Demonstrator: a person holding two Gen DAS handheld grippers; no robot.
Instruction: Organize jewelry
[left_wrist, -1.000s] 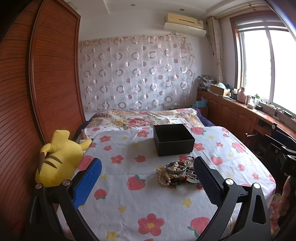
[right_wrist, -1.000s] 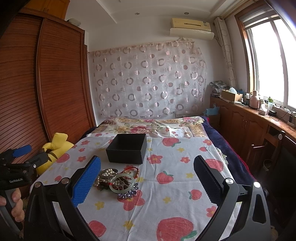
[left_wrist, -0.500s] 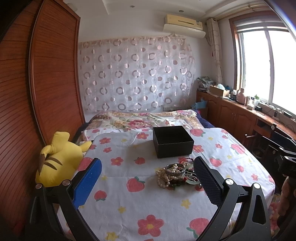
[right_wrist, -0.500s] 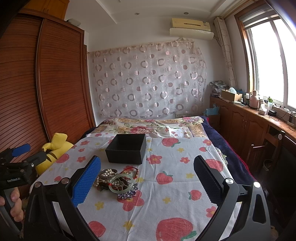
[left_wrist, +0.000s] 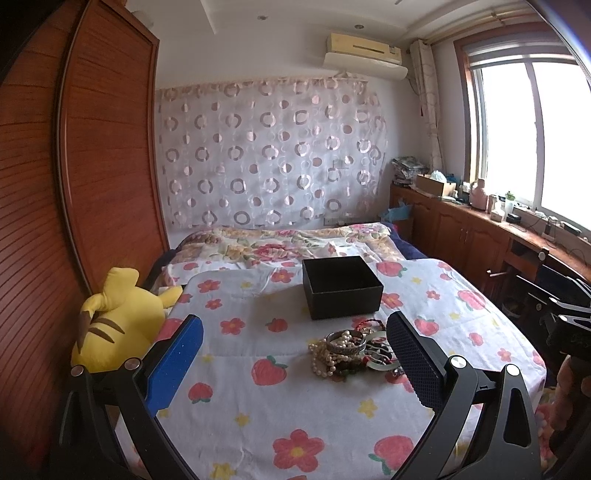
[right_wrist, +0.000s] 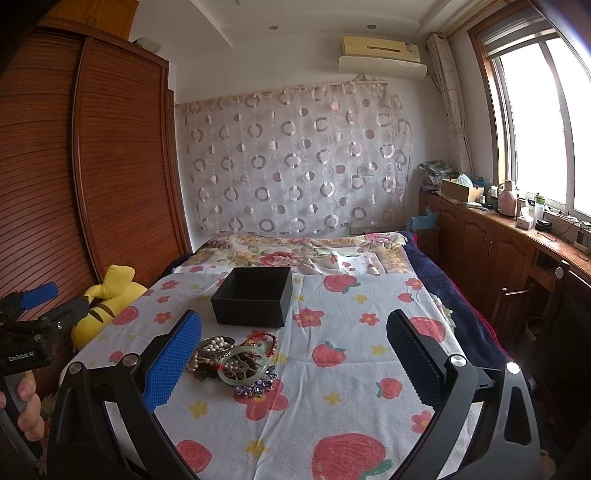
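On the strawberry-printed white bed cover (left_wrist: 295, 406), the tangled pile of pearl and bangle jewelry (left_wrist: 354, 350) is seen unsorted beside the empty black square box (left_wrist: 341, 286), and both grippers (left_wrist: 291, 354) (right_wrist: 293, 354) are held spread, nothing gripped.

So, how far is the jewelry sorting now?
Nothing looks done yet: the black box appears empty. Nothing is in hand either; the left gripper and right gripper are both open and hold nothing. All is left: the jewelry pile lies on the bedspread in front of the box.
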